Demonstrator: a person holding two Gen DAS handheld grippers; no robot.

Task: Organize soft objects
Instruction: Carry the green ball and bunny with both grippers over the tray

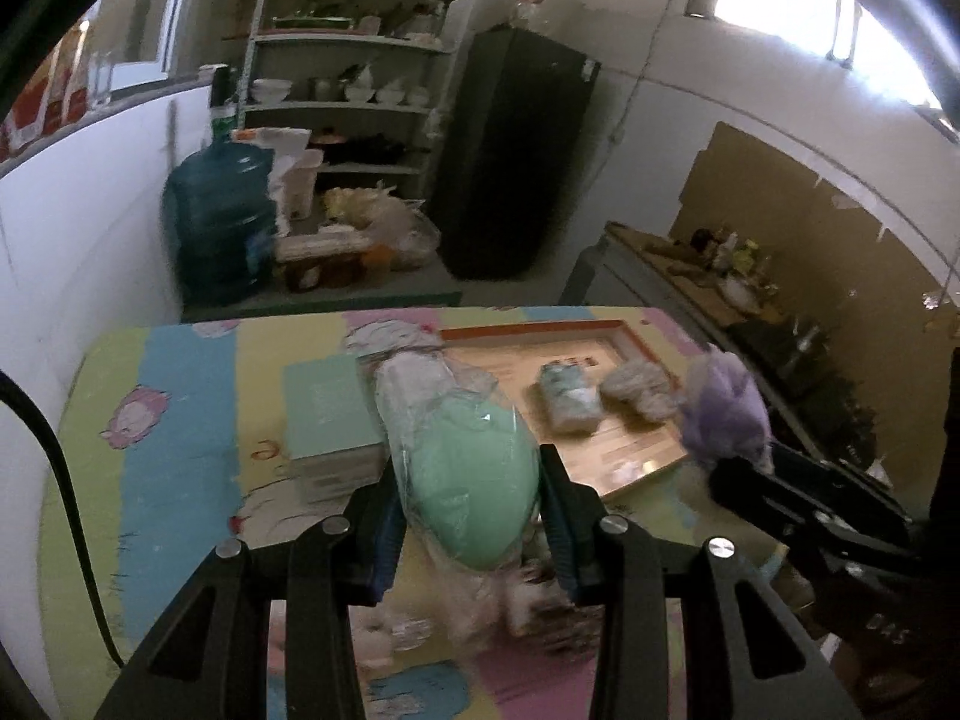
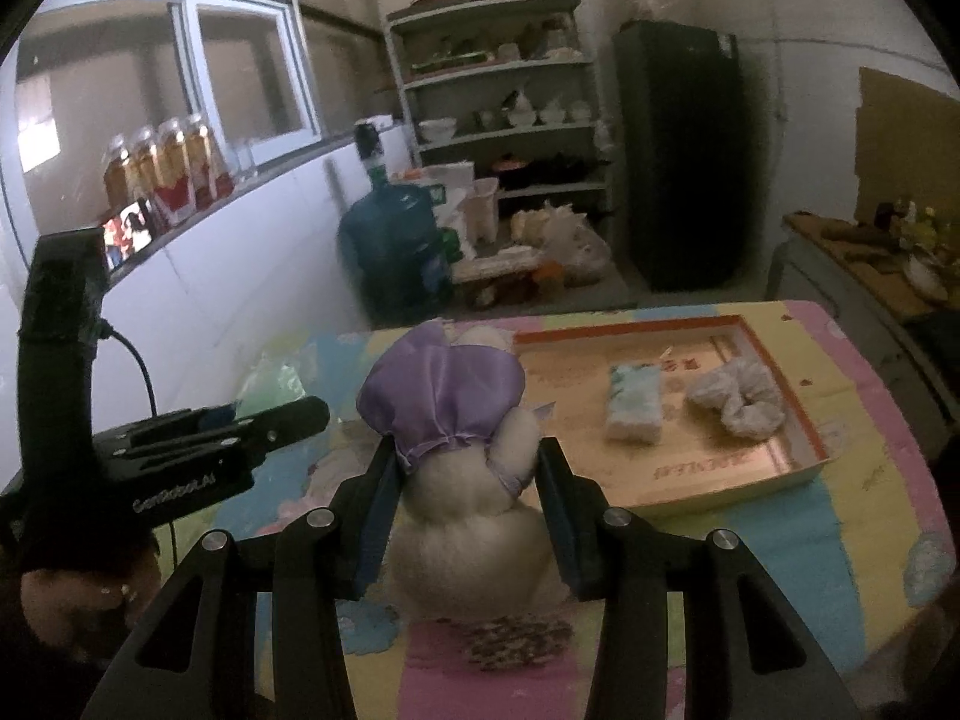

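My left gripper (image 1: pixel 471 474) is shut on a mint-green soft object wrapped in clear plastic (image 1: pixel 474 480), lifted above the table. My right gripper (image 2: pixel 468 456) is shut on a white plush toy in a purple cap (image 2: pixel 462 462); the same toy (image 1: pixel 723 414) shows at the right of the left wrist view. A shallow cardboard box lid with an orange rim (image 2: pixel 774 360) lies on the table and holds a pale green-white soft packet (image 2: pixel 633 402) and a grey-white scrunchie (image 2: pixel 738 396). The left gripper's body (image 2: pixel 198 438) appears at the left of the right wrist view.
The table wears a pastel cartoon cloth (image 1: pixel 174 420). A mint flat box (image 1: pixel 327 414) lies left of the tray. A brownish patterned item (image 2: pixel 516 639) sits under the plush. Beyond the table stand a water jug (image 1: pixel 222 222), shelves (image 1: pixel 354 78) and a dark fridge (image 1: pixel 516 150).
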